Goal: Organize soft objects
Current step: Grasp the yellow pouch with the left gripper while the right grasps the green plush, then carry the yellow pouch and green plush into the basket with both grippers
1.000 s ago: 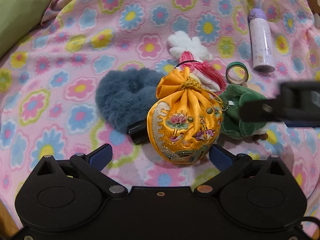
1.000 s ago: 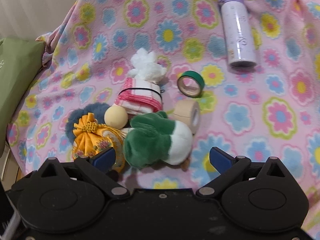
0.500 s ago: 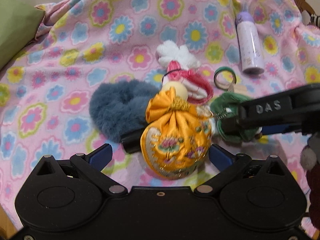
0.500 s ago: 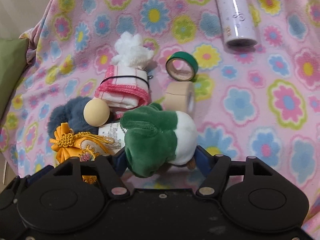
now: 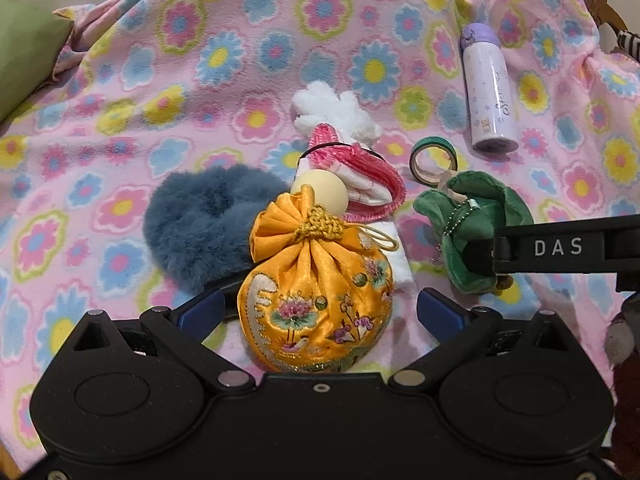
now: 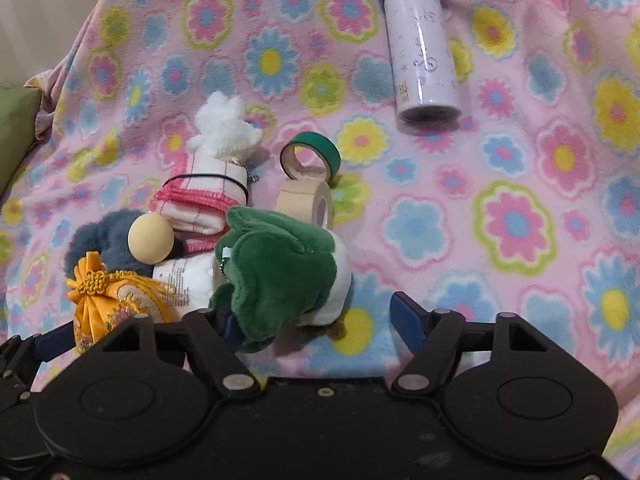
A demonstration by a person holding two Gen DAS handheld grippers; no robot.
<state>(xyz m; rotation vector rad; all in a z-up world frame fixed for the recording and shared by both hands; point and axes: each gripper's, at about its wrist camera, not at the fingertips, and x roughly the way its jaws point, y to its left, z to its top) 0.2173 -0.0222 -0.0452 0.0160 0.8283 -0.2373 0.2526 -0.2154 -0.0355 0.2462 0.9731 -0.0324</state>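
The right gripper [image 6: 316, 316] has its jaws opening, the green plush toy [image 6: 280, 272] between them; its left finger touches the plush, the right finger stands clear, so the hold looks released, though the near side is hidden. The left gripper [image 5: 320, 310] stands wide around the yellow embroidered pouch [image 5: 316, 296] without pressing it. Just behind the pouch lie a blue-grey fluffy scrunchie [image 5: 200, 220], a cream ball [image 5: 320, 196], a folded pink-edged cloth [image 5: 360, 176] and a white fluffy piece [image 5: 332, 108]. Farther out on the flowered blanket [image 6: 520, 220] are two tape rolls and a lilac bottle [image 6: 424, 44].
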